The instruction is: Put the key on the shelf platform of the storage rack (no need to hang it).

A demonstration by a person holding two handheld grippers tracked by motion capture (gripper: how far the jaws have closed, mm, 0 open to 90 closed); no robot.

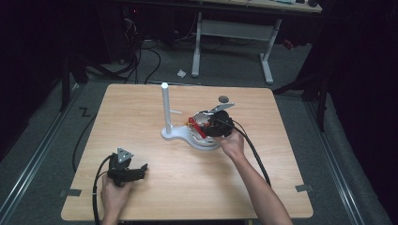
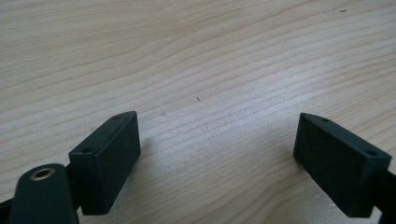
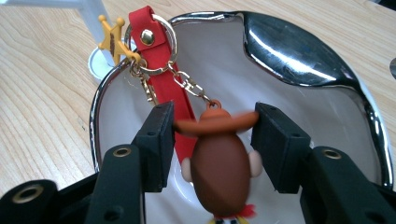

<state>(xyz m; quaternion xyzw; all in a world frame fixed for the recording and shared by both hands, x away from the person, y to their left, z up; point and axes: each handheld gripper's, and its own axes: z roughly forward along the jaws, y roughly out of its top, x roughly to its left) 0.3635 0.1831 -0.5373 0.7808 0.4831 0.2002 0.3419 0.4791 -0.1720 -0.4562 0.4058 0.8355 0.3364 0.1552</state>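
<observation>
Dim room: grey floor with loose cables, a white-legged desk at the back, and in front a pale wood-grain counter [image 1: 141, 117] with tape marks at its corners. On it stands a white stand [image 1: 165, 112] with an upright post, beside a white bowl with a chrome rim [image 3: 299, 51]. The right gripper [image 3: 210, 140] is clamped on the brown hat brim of a toy figure keychain [image 3: 219, 163] just above the bowl; its red strap [image 3: 156, 51] and gold star [image 3: 111, 35] hang over the rim. The left gripper [image 2: 215, 158] rests near the front left, jaws apart, holding nothing. Seemingly mid-task: keychain gripped, not yet placed.
</observation>
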